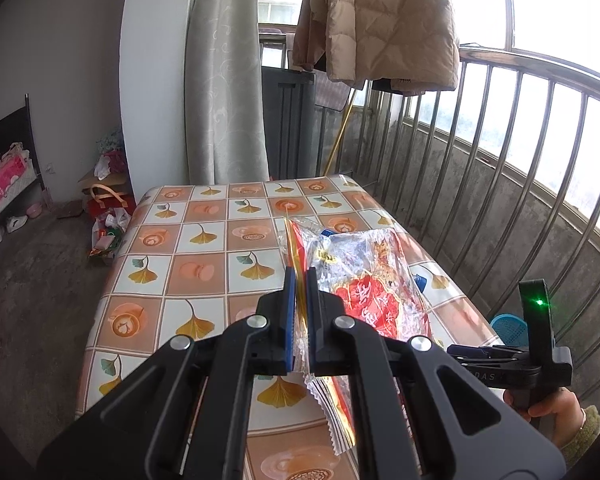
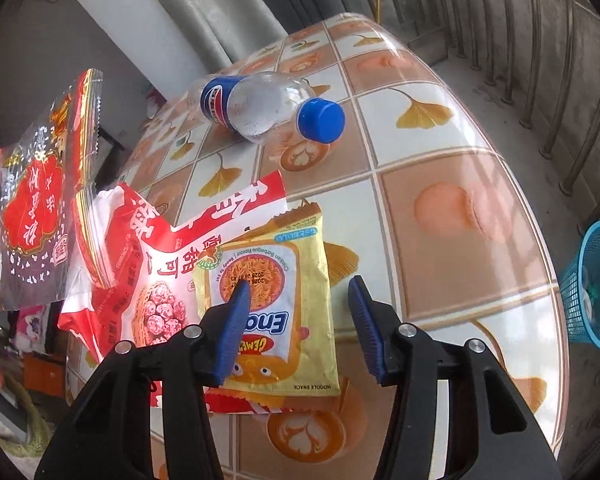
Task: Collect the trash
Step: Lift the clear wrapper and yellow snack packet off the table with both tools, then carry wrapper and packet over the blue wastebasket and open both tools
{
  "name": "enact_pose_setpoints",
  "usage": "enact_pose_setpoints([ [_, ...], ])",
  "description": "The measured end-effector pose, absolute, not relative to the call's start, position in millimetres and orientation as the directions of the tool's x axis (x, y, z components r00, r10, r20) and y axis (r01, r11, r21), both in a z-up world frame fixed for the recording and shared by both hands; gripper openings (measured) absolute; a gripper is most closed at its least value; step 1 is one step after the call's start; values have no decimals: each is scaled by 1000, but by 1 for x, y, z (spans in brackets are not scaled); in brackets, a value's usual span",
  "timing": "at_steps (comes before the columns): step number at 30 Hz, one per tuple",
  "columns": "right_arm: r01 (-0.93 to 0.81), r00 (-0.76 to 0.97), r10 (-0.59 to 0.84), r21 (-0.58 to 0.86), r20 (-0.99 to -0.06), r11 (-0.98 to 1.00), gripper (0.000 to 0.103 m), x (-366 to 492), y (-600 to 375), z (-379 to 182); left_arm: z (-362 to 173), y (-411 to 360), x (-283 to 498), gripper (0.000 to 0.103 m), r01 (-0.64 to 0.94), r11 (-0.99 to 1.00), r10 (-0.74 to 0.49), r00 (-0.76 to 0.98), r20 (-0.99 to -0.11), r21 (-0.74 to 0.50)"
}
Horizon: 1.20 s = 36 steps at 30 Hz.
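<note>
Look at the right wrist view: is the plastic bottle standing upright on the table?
No, the bottle lies on its side on the table.

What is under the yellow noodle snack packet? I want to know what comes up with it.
The yellow noodle snack packet lies partly on a red and white wrapper, the rest on the table. The covered part of the wrapper is hidden.

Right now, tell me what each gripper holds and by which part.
Left gripper: shut on the clear red-printed wrapper, pinched at its crimped edge. Right gripper: holds nothing, jaws open above the yellow noodle snack packet.
</note>
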State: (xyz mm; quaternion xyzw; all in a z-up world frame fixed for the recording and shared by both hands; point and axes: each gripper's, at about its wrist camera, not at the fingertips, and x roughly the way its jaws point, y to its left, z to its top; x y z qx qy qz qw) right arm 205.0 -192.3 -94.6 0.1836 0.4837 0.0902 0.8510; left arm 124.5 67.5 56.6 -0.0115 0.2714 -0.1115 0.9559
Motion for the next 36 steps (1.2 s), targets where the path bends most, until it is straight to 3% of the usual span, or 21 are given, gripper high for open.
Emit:
enact_pose_setpoints([
  [3, 8, 513, 282, 333, -811, 943, 19, 206, -181, -97, 54, 69, 126, 3, 204, 975, -219, 826, -519, -86],
  [6, 23, 525, 265, 325, -809, 945, 10, 204, -184, -95, 53, 69, 128, 3, 204, 975, -219, 826, -520, -87],
  [25, 106, 745, 194, 401, -638, 910, 4, 140, -254, -17, 80, 35, 108, 3, 274, 960, -269, 854, -445, -56],
  [36, 288, 820, 18, 439, -572, 851, 4, 72, -353, 9, 86, -65, 115, 3, 456, 889, -425, 776, -467, -52],
])
